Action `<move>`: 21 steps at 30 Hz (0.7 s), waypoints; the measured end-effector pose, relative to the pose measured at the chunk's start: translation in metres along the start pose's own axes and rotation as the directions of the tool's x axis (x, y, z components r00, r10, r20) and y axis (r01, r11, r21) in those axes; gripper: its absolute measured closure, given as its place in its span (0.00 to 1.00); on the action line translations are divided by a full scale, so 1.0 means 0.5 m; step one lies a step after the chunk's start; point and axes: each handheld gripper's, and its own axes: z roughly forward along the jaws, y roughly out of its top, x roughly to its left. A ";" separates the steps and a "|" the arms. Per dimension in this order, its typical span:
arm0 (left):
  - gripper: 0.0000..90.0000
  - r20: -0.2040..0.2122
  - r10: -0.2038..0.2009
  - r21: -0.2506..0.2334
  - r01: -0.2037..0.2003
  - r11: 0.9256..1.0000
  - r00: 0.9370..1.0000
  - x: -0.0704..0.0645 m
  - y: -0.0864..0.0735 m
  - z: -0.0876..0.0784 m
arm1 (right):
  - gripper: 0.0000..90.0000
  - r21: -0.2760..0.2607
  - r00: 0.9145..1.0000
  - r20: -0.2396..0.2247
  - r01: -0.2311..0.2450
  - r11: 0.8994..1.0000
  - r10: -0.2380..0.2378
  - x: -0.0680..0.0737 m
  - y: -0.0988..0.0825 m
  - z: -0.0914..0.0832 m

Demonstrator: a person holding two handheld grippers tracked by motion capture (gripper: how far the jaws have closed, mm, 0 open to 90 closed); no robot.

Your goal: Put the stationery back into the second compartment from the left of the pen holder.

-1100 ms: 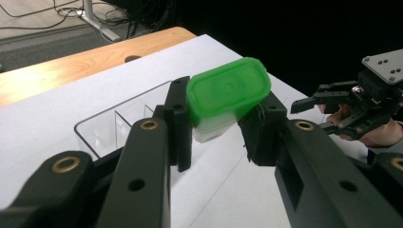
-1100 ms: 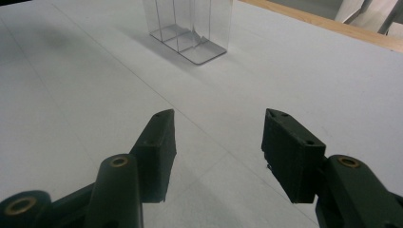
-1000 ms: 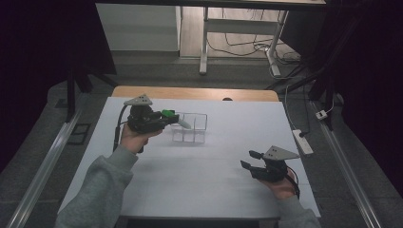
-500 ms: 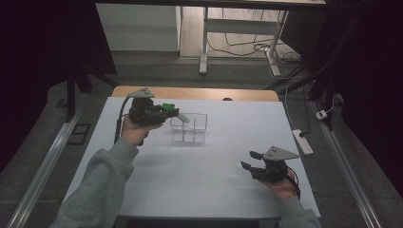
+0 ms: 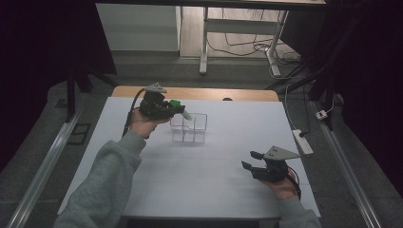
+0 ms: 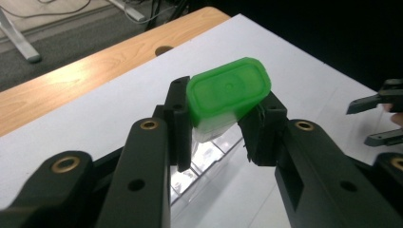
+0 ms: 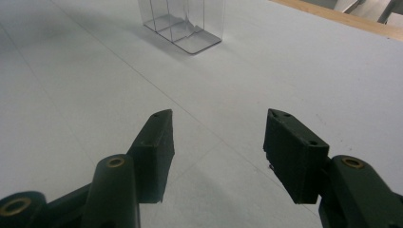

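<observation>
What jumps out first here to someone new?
The bright green rounded-rectangular plastic cap on a clear container, clamped in the left gripper over the clear plastic divided box at the far side of the white table. Next, the right gripper, jaws open and empty, near the table's front right edge.

Your white worktop (image 5: 199, 190) has a bare wooden strip (image 5: 247, 94) along its far edge. Beyond that strip lies grey floor (image 5: 157, 69), where a white table leg (image 5: 204, 42) stands among loose cables (image 5: 242, 40). Right of the worktop, a white power strip (image 5: 302, 141) rests. Darkness closes in on both sides.
</observation>
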 end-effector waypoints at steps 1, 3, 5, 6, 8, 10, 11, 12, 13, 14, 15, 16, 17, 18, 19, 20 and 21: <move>0.73 -0.001 -0.003 0.006 0.003 1.000 1.000 0.002 0.001 0.005 | 0.48 0.001 1.000 0.000 0.000 1.000 0.000 0.000 0.000 0.000; 0.73 -0.008 -0.003 0.021 0.003 1.000 1.000 0.006 0.001 0.016 | 0.48 0.003 1.000 0.001 -0.001 1.000 0.001 0.000 -0.001 0.001; 0.73 -0.021 0.003 0.043 -0.002 0.999 1.000 0.009 0.001 0.025 | 0.48 0.005 1.000 0.001 -0.001 1.000 0.001 0.000 -0.001 0.001; 0.73 -0.024 0.004 0.052 -0.002 0.999 1.000 0.011 0.000 0.029 | 0.48 0.008 1.000 0.002 0.000 1.000 0.000 0.000 -0.001 0.001; 0.73 -0.021 0.000 0.068 0.001 0.998 1.000 0.014 -0.002 0.037 | 0.48 0.010 1.000 0.002 0.000 1.000 0.000 0.000 -0.001 0.001; 0.73 -0.021 -0.002 0.080 0.004 0.997 1.000 0.015 -0.004 0.043 | 0.47 0.013 1.000 0.001 0.000 1.000 0.000 0.000 -0.001 0.002; 0.73 -0.021 -0.002 0.084 0.004 0.996 1.000 0.015 -0.004 0.046 | 0.47 0.013 1.000 0.000 -0.001 1.000 0.001 0.000 -0.002 0.002; 0.73 -0.020 -0.001 0.089 0.002 0.996 1.000 0.015 -0.004 0.049 | 0.47 0.013 1.000 -0.001 -0.003 1.000 0.003 0.000 -0.002 0.003; 0.73 -0.021 0.001 0.092 0.001 0.996 1.000 0.014 -0.004 0.051 | 0.47 0.014 1.000 -0.001 -0.003 1.000 0.003 0.000 -0.002 0.003; 0.73 -0.022 0.007 0.098 -0.005 0.995 1.000 0.013 -0.005 0.053 | 0.47 0.014 1.000 0.000 -0.003 1.000 0.003 0.000 -0.002 0.003; 0.73 -0.022 0.010 0.102 -0.007 0.995 1.000 0.012 -0.005 0.055 | 0.47 0.013 1.000 0.000 -0.002 1.000 0.002 0.000 -0.002 0.003; 0.73 -0.026 0.014 0.107 -0.011 0.994 1.000 0.011 -0.005 0.056 | 0.47 0.012 1.000 0.001 -0.003 1.000 0.003 0.000 -0.002 0.002; 0.73 -0.027 0.016 0.112 -0.013 0.994 0.999 0.011 -0.006 0.057 | 0.47 0.010 1.000 0.000 -0.004 1.000 0.004 0.000 -0.002 0.002; 0.73 -0.027 0.015 0.114 -0.012 0.993 1.000 0.011 -0.006 0.058 | 0.47 0.009 1.000 0.001 -0.003 1.000 0.003 -0.001 -0.002 0.002; 0.73 -0.024 0.014 0.114 -0.011 0.993 1.000 0.012 -0.006 0.058 | 0.47 0.010 1.000 0.001 -0.003 1.000 0.003 -0.001 -0.002 0.002; 0.73 -0.022 0.013 0.115 -0.010 0.993 1.000 0.012 -0.007 0.059 | 0.47 0.010 1.000 0.001 -0.003 1.000 0.003 -0.001 -0.002 0.002; 0.73 -0.020 0.012 0.116 -0.010 0.993 1.000 0.012 -0.007 0.060 | 0.47 0.010 1.000 0.001 -0.002 1.000 0.002 -0.001 -0.002 0.001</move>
